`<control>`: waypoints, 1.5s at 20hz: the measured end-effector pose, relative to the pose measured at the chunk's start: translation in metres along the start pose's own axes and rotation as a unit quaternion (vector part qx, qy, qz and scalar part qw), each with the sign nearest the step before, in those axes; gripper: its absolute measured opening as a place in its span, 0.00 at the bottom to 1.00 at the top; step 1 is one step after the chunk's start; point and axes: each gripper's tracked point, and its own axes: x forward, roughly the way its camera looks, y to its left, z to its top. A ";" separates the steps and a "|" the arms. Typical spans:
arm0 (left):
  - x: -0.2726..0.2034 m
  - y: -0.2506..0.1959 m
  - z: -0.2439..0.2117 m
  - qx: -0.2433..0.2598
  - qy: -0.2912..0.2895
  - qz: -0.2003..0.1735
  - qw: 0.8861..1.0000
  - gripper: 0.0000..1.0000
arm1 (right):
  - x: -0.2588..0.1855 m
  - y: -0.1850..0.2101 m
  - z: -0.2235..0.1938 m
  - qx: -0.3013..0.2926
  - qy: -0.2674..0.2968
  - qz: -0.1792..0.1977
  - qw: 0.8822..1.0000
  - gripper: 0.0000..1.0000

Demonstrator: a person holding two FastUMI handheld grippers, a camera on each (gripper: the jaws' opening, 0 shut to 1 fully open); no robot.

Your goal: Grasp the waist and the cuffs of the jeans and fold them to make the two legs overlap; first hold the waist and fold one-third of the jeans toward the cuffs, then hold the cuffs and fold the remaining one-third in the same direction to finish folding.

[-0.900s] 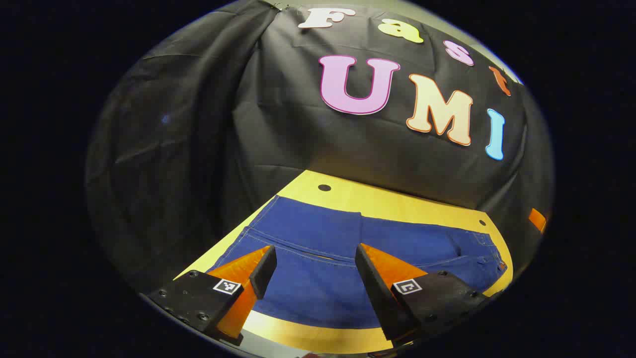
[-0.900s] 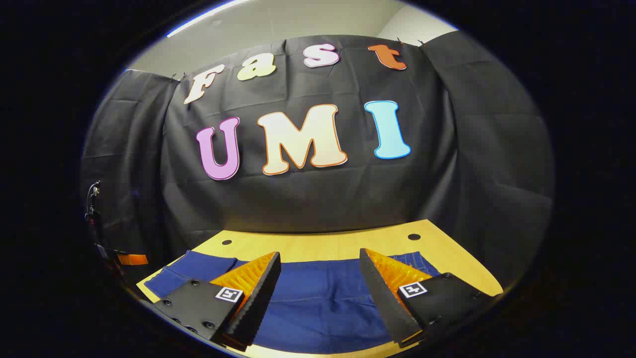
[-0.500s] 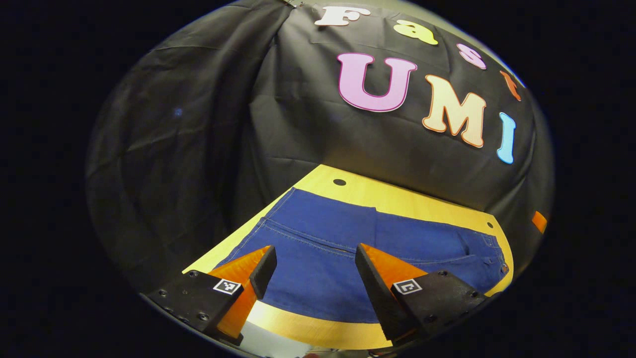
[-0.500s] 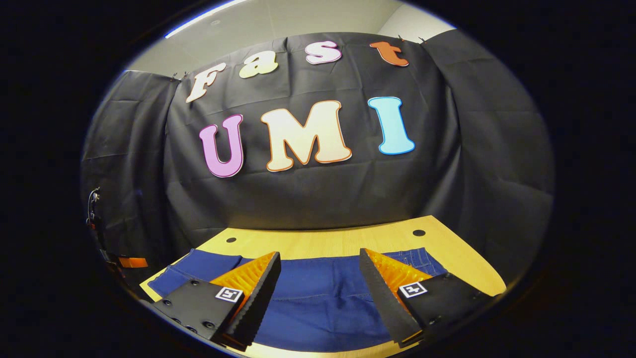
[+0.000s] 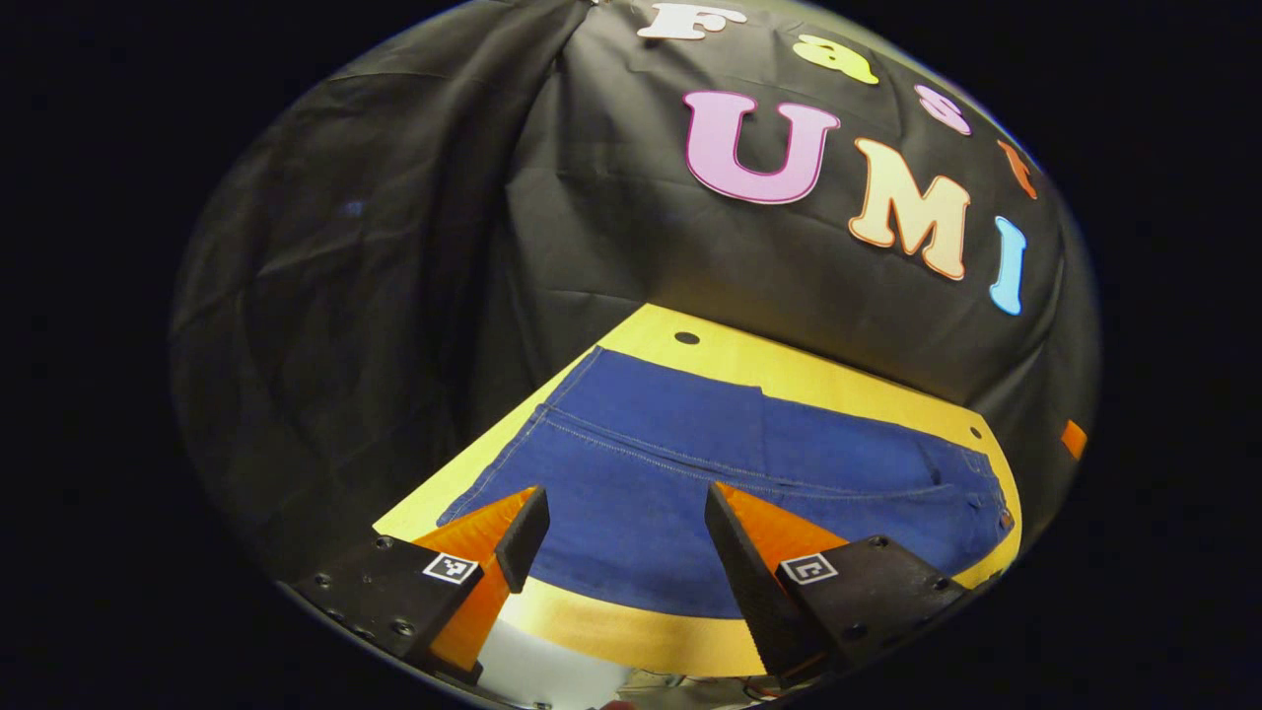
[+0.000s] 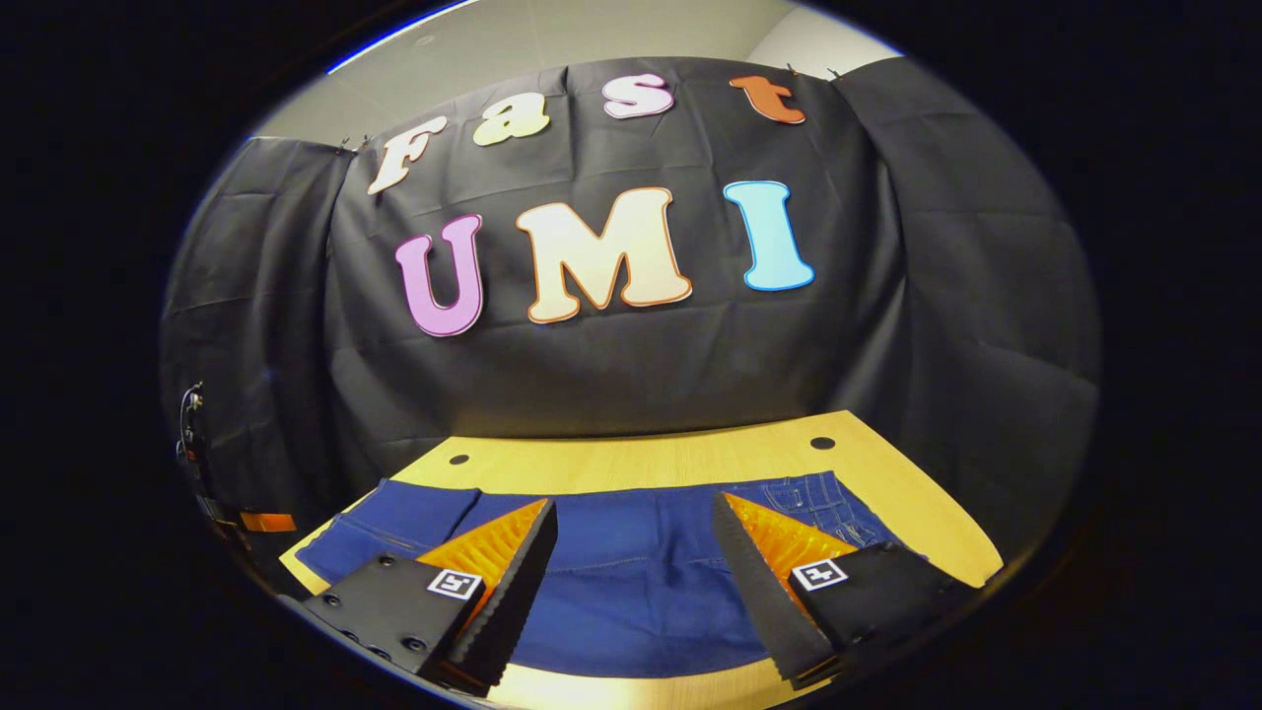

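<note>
Jeans: dark blue denim jeans (image 5: pixel 690 473) spread flat across pale yellow wooden table (image 5: pixel 789 370); waist end (image 6: pixel 823 498) at right
Left gripper (image 5: pixel 621 537): jaws wide, holding nothing; above near edge
Right gripper (image 6: pixel 636 557): jaws wide, holding nothing; above jeans

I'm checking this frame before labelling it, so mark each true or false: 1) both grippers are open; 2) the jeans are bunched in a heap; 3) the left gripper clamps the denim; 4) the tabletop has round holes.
1) True. The left gripper and right gripper both have their jaws spread wide.
2) False. The blue denim jeans lie flat on the yellow wooden table.
3) False. Nothing sits between its fingers; it hangs above the jeans' near edge.
4) True. One small dark round hole sits near the far edge, another hole farther left.
</note>
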 end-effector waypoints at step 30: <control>0.038 0.112 -0.111 0.442 0.350 -0.227 0.794 0.95 | -0.039 0.008 -0.088 0.013 0.123 -0.022 0.992 0.98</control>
